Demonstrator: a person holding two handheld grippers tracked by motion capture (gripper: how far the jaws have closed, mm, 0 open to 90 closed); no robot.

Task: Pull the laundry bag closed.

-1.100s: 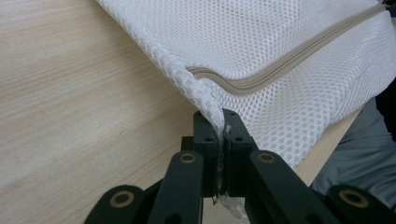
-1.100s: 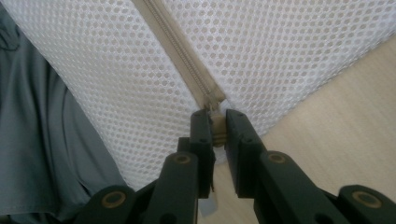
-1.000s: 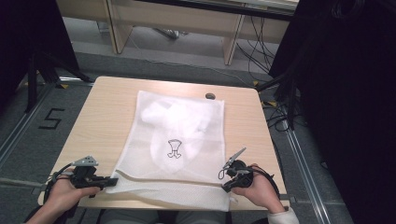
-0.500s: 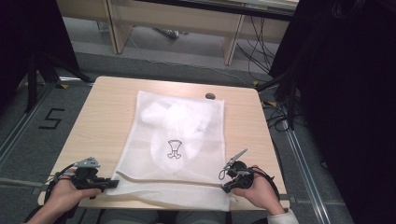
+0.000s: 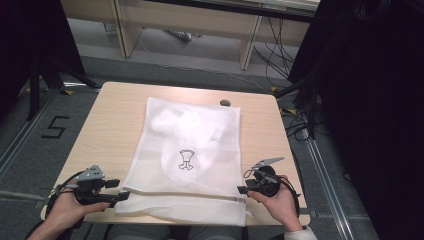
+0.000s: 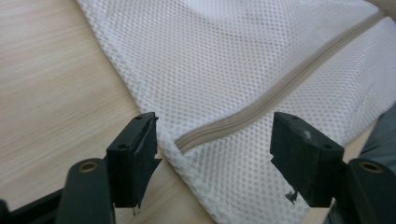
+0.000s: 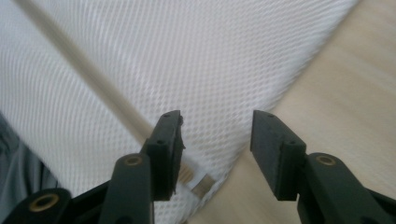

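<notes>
A white mesh laundry bag (image 5: 187,150) lies flat on the wooden table (image 5: 115,117), with white cloth inside and a small black logo (image 5: 186,159) on it. A beige zipper (image 5: 190,194) runs along its near edge. My left gripper (image 5: 118,192) is open at the bag's near left corner, its jaws either side of the zipper's end (image 6: 187,140). My right gripper (image 5: 241,189) is open at the near right corner, just over the mesh edge (image 7: 261,107) and above the zipper pull (image 7: 198,183).
A small dark round object (image 5: 225,103) sits on the table near the bag's far right corner. Bare table lies left and right of the bag. Cables (image 5: 295,120) trail on the floor at the right. A floor marking "5" (image 5: 54,127) is at the left.
My left gripper has slid right to the bag's near left corner. The right gripper has barely shifted.
</notes>
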